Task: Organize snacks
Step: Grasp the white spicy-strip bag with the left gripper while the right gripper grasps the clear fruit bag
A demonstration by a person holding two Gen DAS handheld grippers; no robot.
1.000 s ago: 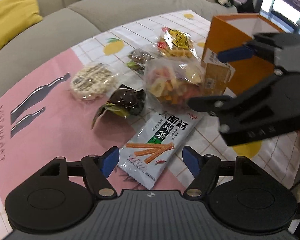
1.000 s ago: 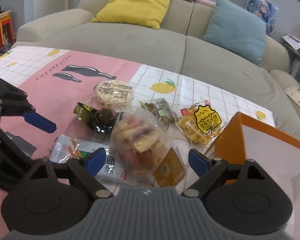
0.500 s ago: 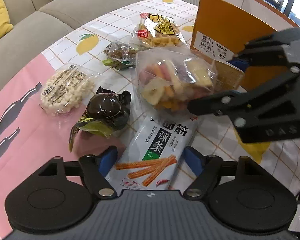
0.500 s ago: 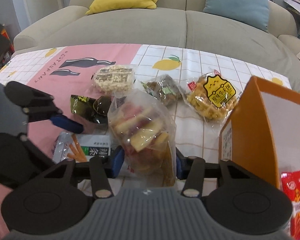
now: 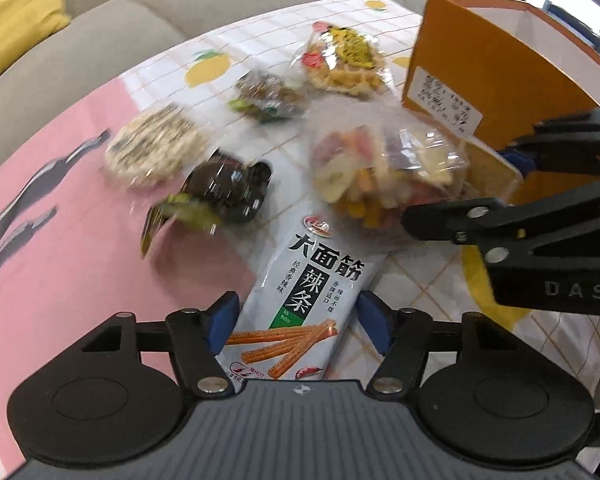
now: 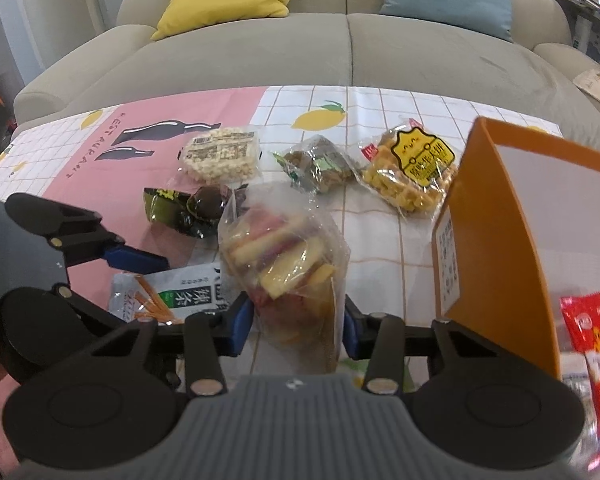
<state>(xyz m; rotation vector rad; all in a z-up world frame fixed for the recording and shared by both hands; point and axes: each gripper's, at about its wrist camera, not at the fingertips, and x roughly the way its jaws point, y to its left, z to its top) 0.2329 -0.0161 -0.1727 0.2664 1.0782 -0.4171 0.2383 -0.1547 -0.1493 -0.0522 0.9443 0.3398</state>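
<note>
My right gripper point(image 6: 296, 330) is shut on a clear bag of mixed fruit chips point(image 6: 284, 256) and holds its lower end; the bag also shows in the left wrist view point(image 5: 384, 172). My left gripper point(image 5: 296, 326) is open, its blue pads on either side of a white spicy-strip packet point(image 5: 312, 288) lying on the table, not touching it. That packet also shows in the right wrist view point(image 6: 172, 294). An orange box point(image 6: 496, 240) with a white inside stands to the right. It also shows in the left wrist view point(image 5: 496, 76).
On the pink and white tablecloth point(image 6: 100, 176) lie a puffed-grain cake point(image 6: 222, 156), a dark wrapped snack point(image 6: 196, 210), a small nut packet point(image 6: 320, 164) and a waffle bag point(image 6: 414, 168). Red packets point(image 6: 594, 344) lie in the box. A grey sofa point(image 6: 340, 48) stands behind.
My right gripper has closed on the fruit chip bag. My left gripper has moved forward over the spicy-strip packet, still open.
</note>
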